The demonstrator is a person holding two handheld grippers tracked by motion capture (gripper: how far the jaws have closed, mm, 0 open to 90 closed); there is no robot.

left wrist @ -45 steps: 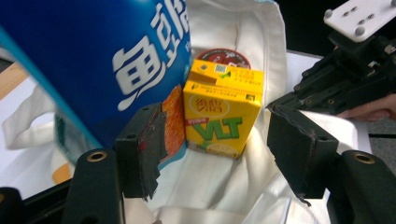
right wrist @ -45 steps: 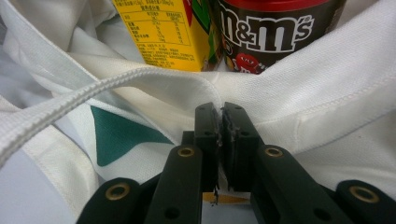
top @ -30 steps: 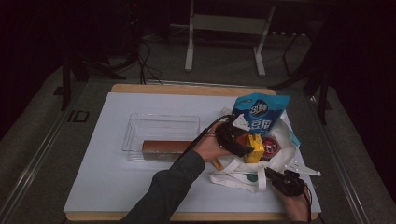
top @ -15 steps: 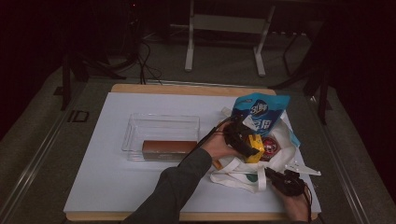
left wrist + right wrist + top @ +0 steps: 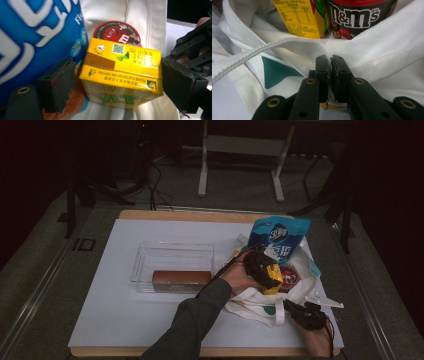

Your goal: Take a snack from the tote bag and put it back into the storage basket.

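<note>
A white tote bag [image 5: 250,301] lies at the table's right with a yellow drink carton [image 5: 273,281], a brown M&M's tub [image 5: 289,276] and a blue snack bag [image 5: 280,236] in its mouth. My left gripper [image 5: 266,271] is open, its jaws straddling the carton [image 5: 122,65]. The right-hand jaw touches the carton's side and a thin gap shows at the other one. The tub's red lid [image 5: 115,31] sits just behind the carton. My right gripper [image 5: 330,62] is shut on the bag's rim [image 5: 387,50], at the bag's near right corner [image 5: 296,310].
A clear plastic container [image 5: 172,247] stands left of the bag with a brown box [image 5: 181,278] inside it. The white table top [image 5: 125,320] is bare around it. A bag strap [image 5: 262,53] runs across in front of the carton [image 5: 299,17].
My left gripper has edged a little to the right onto the yellow carton. My right gripper has kept its hold on the bag's rim.
</note>
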